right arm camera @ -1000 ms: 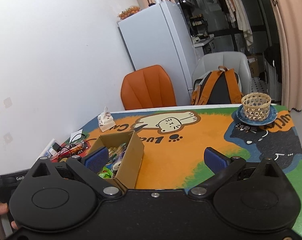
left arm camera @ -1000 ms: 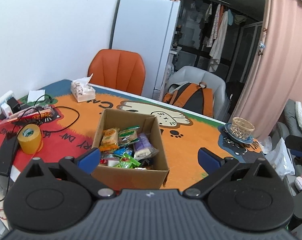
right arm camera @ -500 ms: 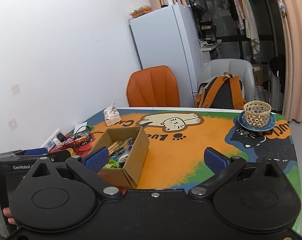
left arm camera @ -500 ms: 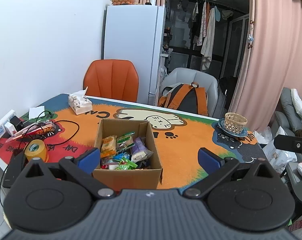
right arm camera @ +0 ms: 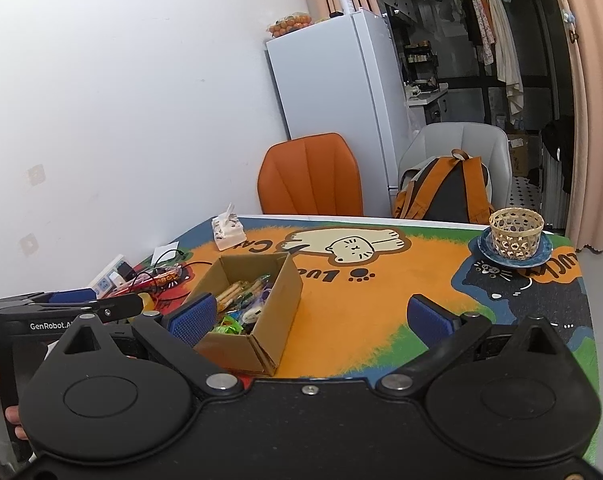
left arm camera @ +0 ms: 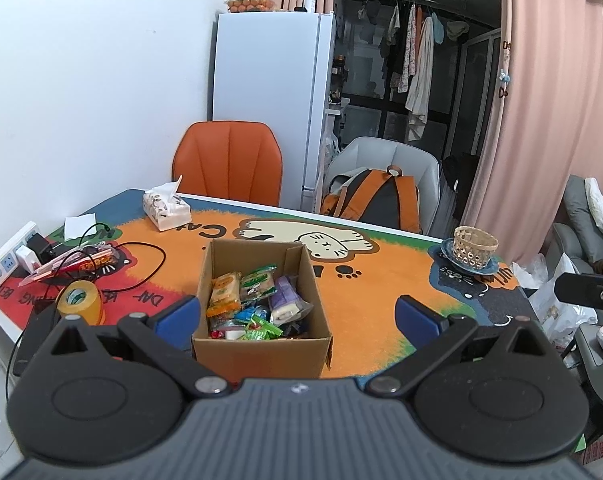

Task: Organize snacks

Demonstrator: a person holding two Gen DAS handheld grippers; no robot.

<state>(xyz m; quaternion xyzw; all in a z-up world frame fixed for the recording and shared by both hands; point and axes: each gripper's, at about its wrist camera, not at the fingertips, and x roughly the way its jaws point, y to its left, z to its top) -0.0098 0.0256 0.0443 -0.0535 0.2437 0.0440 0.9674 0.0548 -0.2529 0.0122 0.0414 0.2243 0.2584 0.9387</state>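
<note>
Home, small apartment dining nook — white fridge (left arm camera: 271, 108), orange chair (left arm camera: 227, 162), clothes on rail (left arm camera: 415, 60), pink curtain (left arm camera: 549, 112), cat-print table mat (left arm camera: 381, 280), tissue pack (left arm camera: 166, 210).

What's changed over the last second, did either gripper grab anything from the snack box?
No grab. Both the left gripper and the right gripper pulled back from the table, so the cardboard box of snacks now looks farther off. Both stayed open and empty; the box, wicker basket and tape roll stayed put.
</note>
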